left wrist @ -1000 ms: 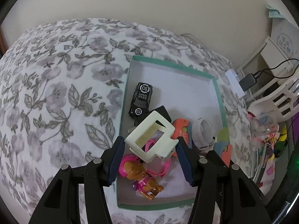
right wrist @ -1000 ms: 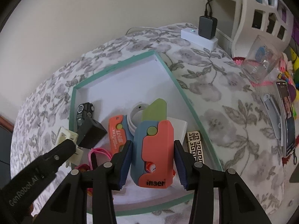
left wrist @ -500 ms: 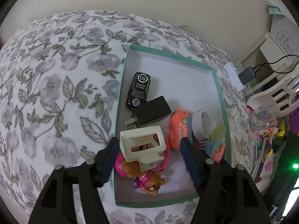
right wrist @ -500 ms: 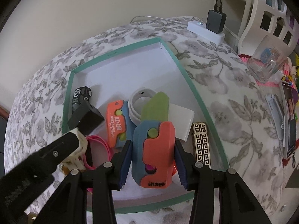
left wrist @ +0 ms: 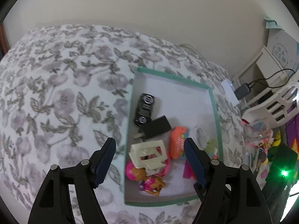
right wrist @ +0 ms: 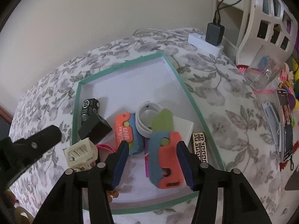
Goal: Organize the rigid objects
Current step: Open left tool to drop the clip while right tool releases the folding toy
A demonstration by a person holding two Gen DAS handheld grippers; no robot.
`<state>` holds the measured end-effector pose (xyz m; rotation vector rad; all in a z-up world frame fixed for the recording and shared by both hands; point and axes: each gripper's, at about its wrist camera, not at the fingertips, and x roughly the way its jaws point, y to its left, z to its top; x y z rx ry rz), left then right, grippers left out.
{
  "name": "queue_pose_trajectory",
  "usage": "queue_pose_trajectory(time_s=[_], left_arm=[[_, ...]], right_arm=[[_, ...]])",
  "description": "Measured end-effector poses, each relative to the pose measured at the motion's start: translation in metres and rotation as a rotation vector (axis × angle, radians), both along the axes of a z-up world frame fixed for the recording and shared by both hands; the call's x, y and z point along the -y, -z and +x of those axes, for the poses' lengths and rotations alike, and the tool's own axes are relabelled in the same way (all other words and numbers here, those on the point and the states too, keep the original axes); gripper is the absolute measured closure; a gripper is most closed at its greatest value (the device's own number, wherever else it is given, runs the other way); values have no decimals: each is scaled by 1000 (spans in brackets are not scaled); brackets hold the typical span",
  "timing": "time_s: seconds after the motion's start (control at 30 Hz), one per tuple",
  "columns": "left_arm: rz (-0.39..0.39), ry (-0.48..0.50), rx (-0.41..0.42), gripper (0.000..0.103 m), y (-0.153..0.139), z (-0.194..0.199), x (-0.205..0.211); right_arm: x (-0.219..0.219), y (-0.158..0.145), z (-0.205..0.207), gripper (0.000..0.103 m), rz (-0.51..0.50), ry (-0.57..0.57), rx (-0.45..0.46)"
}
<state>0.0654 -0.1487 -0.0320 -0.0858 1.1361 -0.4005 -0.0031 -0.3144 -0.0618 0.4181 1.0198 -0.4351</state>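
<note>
A green-rimmed white box [left wrist: 216, 110] [right wrist: 188, 95] lies on the flowered bedspread. My left gripper [left wrist: 149, 160] is open above its near left corner. The cream plastic frame [left wrist: 148, 154] [right wrist: 81, 154] lies free in the box on a pink toy figure [left wrist: 142, 175]. My right gripper [right wrist: 153, 162] is open; the orange-and-blue toy knife with a green blade [right wrist: 166, 156] lies in the box against its right finger. The box also holds a black toy car [left wrist: 144, 108], a black charger [left wrist: 155, 127], a second orange toy knife [right wrist: 124, 130], a white ring [right wrist: 145, 119] and a gold patterned lighter [right wrist: 200, 147].
A white power strip with a black adapter [right wrist: 211, 37] sits on the bed's far right corner. A clear cup [right wrist: 263, 72], a phone [right wrist: 286, 123] and small toys lie to the right. A white chair [right wrist: 271, 16] stands beyond. A wall rises behind the bed.
My left gripper opened, dropped the cream frame into the box and pulled back and up. My right gripper opened and let go of the orange-and-blue toy knife.
</note>
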Motion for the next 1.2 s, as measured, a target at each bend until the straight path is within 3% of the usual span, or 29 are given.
queue_pose_trajectory(time_s=[0.1,0.27,0.33,0.4,0.53,0.63,0.77,0.9,1.2], left_arm=[[56,-43,22,13,-1,2,-8],[210,-105,15,13,11,6,-19],[297,-119,5,13,21,7,-21],[344,-126,-21,13,29,9,-25],[372,-147,-64,12,42,10,-35],[379,-165,-71,2,44,9,-43],[377,-177,-76,2,40,5,-48],[377,-165,-81,2,35,0,-52],[390,-134,-20,2,16,-15,-63]], right_arm=[[-1,-1,0,46,-3,-3,-1],[-7,0,-1,45,-12,-15,-18],[-11,1,-1,37,-13,-26,-23],[-14,1,-1,36,-21,-34,-30],[-20,3,-2,26,-33,-54,-38],[-23,2,-5,20,-35,-65,-37],[-31,-1,-11,15,-53,-84,-32],[-38,-6,-16,3,-59,-95,-18],[-43,-13,-24,0,-75,-93,-6]])
